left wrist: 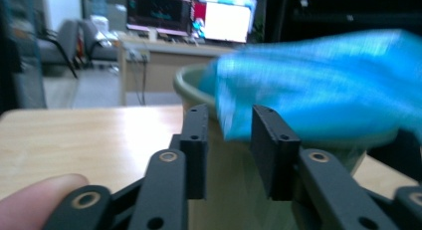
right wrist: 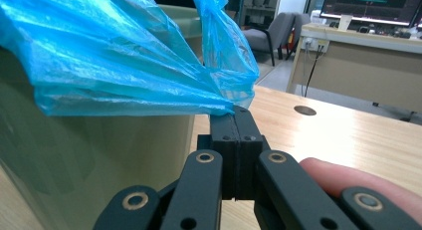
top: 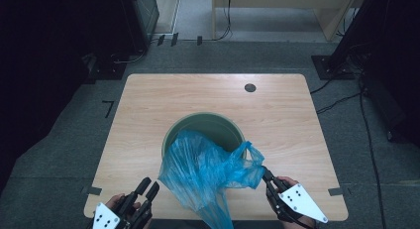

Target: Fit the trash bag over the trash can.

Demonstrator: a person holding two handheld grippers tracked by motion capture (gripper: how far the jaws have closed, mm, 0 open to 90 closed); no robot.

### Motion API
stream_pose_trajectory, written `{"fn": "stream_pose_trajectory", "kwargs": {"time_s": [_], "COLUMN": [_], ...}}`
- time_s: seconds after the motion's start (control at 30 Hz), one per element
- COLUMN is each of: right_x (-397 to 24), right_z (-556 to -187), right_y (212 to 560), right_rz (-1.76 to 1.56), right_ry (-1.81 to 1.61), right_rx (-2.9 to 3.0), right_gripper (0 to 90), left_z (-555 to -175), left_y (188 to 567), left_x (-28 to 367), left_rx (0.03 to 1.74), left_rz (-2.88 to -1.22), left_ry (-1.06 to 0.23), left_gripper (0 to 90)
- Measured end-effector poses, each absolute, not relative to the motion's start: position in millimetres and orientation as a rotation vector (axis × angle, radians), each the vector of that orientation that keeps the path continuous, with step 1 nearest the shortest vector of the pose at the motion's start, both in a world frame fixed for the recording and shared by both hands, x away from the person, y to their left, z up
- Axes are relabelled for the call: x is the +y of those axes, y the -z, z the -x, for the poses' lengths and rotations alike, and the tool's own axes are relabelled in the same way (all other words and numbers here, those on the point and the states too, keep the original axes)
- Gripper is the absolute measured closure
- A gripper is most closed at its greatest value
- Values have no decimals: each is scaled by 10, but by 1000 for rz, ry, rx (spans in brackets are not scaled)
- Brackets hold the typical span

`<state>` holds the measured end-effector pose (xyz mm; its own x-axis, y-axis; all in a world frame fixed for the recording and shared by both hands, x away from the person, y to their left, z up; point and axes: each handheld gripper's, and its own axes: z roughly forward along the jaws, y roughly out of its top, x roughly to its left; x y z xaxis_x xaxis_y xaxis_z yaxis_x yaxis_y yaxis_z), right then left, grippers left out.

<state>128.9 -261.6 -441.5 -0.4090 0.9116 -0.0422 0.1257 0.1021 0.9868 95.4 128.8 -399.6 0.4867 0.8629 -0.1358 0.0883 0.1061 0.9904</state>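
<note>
Where the near edge of the table [top: 148,105] meets the person's hands, left claw [top: 150,185]: near left, jaws standing partly apart, nothing between the pads, tips pointed toward the bin; a fingertip [left wrist: 37,197] beside its linkage in the left gripper view. Right claw [top: 265,172]: near right, jaws pressed together on a corner of the blue plastic bag [top: 208,172], the pinch plain in the right gripper view [right wrist: 234,113], a finger [right wrist: 358,182] alongside the linkage; grey three-cornered plate [top: 300,199] on top. Blue plastic bag: thin, translucent, crumpled; draped over the near rim of the bin, one corner drawn right to the right claw, a tail hanging down past the near table edge, the rest spilling into the bin's mouth; blurred in the left gripper view [left wrist: 318,85], lying just beyond the left claw's tips, apart from them. Green bin [top: 213,127]: round, upright, at table centre, near half of its rim covered by the bag, far rim bare. Table: light wood grain, rounded corners, a round dark cable hole [top: 250,87] toward the far right. Beyond, grey carpeted floor [top: 74,154], loose cables [top: 341,97], a pale wooden desk [top: 277,1] at the far side; monitors [left wrist: 189,13] and an office chair [right wrist: 268,38] in the gripper views.
</note>
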Motion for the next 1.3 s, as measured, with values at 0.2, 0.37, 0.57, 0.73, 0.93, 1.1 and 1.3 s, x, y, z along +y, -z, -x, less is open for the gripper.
{"fn": "stream_pose_trajectory", "kwargs": {"time_s": [0.2, 0.37, 0.57, 0.73, 0.93, 1.1, 1.3], "right_x": [-2591, -2569, -2541, -2537, -2582, -2602, -2621], "right_z": [-1282, -1262, -1240, -1201, -1194, -1192, -1188], "right_y": [4397, 4393, 4382, 4374, 4394, 4408, 4456], "right_rz": [-1022, -1008, -994, -956, -958, -948, -948], "right_ry": [-1392, -1395, -1408, -1419, -1417, -1394, -1370], "right_rx": [1650, 1646, 1647, 1655, 1661, 1664, 1683], "right_gripper": [900, 900, 900, 900, 900, 900, 900], "left_z": [-792, -684, -614, -697, -811, -925, -995], "left_y": [3745, 3635, 3682, 3786, 3824, 3815, 3754], "left_x": [1030, 791, 331, 342, 606, 880, 1182], "left_rx": [865, 820, 800, 844, 855, 873, 884], "left_rz": [-1360, -1384, -1578, -1644, -1628, -1571, -1499], "left_ry": [-700, -699, -696, -734, -609, -587, -563], "left_gripper": [525, 417, 216, 460, 846, 894, 897]}}
